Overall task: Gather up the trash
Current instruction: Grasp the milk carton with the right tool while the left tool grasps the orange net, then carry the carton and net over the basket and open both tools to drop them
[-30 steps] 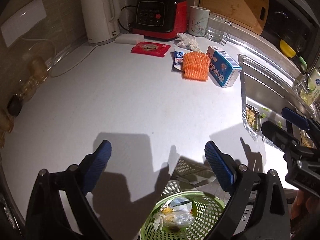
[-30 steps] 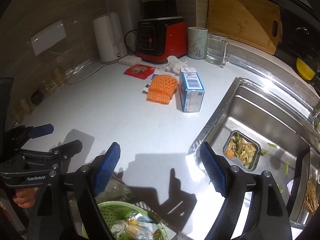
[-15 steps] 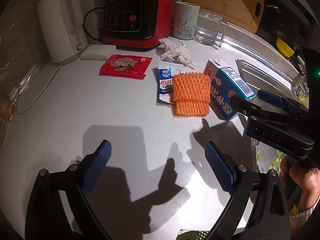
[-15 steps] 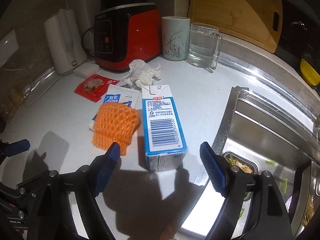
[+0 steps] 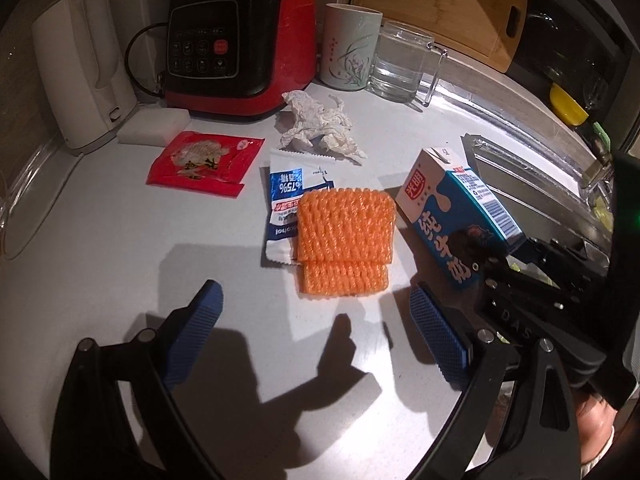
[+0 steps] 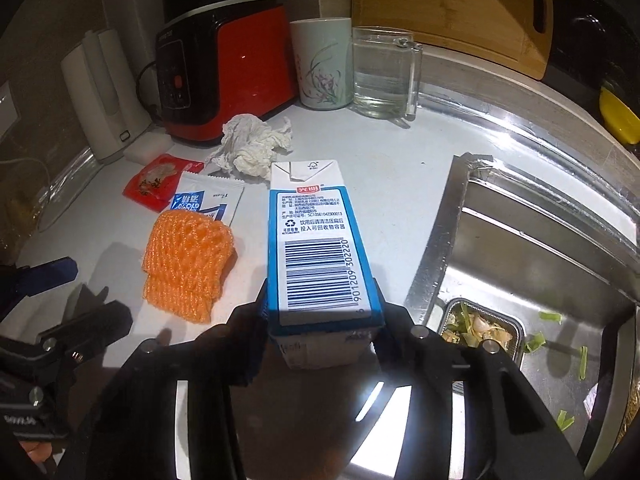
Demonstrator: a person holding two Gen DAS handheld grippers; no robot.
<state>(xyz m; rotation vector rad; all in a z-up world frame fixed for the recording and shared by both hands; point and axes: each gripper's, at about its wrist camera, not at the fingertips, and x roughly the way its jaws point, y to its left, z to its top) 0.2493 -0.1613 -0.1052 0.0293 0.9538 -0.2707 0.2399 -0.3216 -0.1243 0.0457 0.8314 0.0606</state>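
Lying on the counter, milk carton (image 6: 320, 256) sits pinched between right gripper (image 6: 322, 320) jaws.

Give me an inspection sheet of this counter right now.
Surface: white counter, dry, shadowed.
Job's things: milk carton; orange foam net; wipe sachet; red wrapper; crumpled tissue.
Clutter: kettle, sponge, blender base, cup, glass mug.
Grippers: right gripper just closed on the carton; left gripper open, empty.
Cables: black cord behind the blender.
Surroundings: sink holding food scraps; cutting board.
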